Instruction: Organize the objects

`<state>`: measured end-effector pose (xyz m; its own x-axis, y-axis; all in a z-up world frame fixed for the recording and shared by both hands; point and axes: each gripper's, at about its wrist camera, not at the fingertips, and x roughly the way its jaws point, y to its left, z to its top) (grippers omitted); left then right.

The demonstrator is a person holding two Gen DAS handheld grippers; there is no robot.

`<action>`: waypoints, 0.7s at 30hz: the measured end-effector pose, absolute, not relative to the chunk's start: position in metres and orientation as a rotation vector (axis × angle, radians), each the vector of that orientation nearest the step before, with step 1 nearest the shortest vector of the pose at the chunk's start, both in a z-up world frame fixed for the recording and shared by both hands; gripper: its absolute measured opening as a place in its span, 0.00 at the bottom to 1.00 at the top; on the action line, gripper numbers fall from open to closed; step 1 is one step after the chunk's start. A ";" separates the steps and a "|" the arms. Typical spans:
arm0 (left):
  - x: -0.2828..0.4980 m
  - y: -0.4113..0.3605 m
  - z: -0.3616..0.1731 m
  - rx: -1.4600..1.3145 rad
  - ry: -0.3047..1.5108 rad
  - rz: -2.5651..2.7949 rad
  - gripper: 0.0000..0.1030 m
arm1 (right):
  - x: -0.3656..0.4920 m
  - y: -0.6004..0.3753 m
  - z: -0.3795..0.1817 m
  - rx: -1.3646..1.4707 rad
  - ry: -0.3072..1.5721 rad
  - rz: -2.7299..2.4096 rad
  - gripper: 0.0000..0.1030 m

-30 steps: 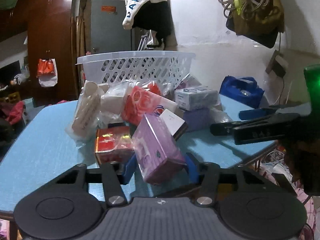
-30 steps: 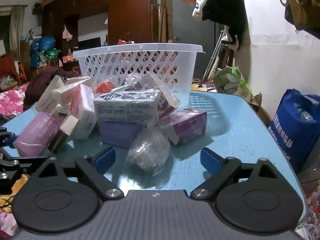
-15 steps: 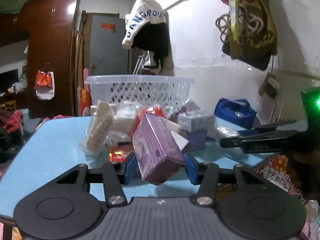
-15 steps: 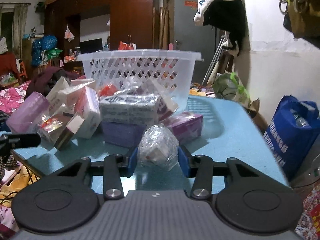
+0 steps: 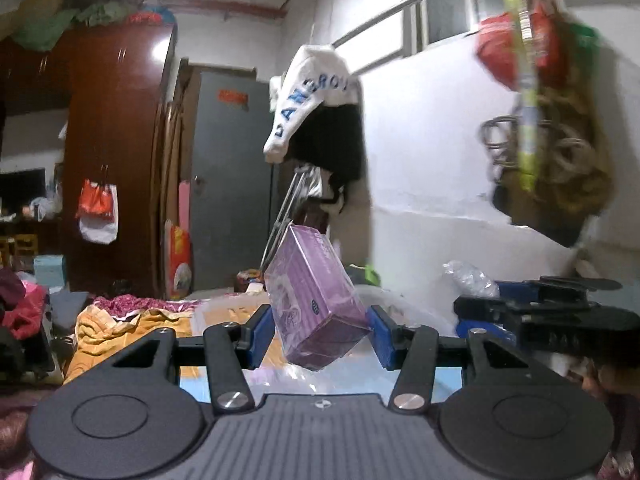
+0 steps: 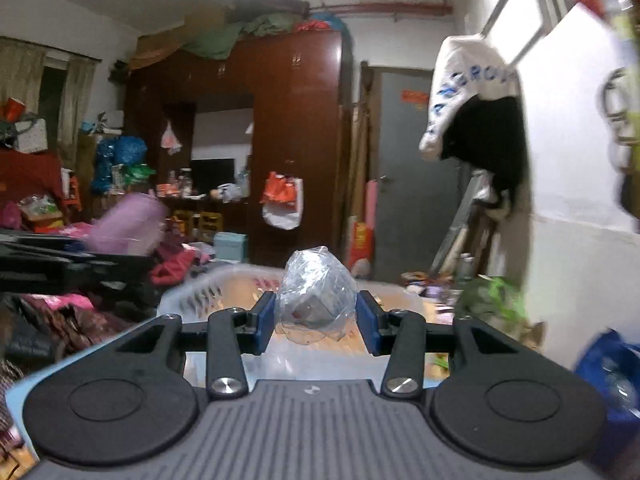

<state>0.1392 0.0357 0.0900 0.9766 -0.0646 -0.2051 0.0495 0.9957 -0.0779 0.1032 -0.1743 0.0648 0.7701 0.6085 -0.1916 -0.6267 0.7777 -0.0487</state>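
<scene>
Cluttered bedroom behind; left tongs (image 5: 316,334) grip a purple box (image 5: 314,300), right tongs (image 6: 315,322) a plastic-wrapped bundle (image 6: 316,298), both raised over the white basket (image 6: 208,292), not yet dropped in.

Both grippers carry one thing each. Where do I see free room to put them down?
Inside the white basket, below the right gripper and its plastic-wrapped bundle: the floor between near wall and far rim looks bare, though blurred. It is crowded to the left, where the left gripper with the purple box hangs close.
</scene>
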 end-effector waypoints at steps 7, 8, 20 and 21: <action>0.220 0.049 0.079 -0.125 0.356 -0.075 0.96 | 0.156 -0.135 0.056 -0.223 0.254 0.634 0.87; 0.216 0.050 0.072 -0.137 0.357 -0.082 0.96 | 0.151 -0.143 0.053 -0.209 0.236 0.618 0.93; 0.084 0.076 -0.012 -0.154 0.325 -0.116 0.96 | 0.105 -0.270 -0.048 -0.087 0.452 0.658 1.00; 0.084 0.076 -0.017 -0.159 0.338 -0.121 0.96 | 0.106 -0.265 -0.052 -0.109 0.462 0.670 1.00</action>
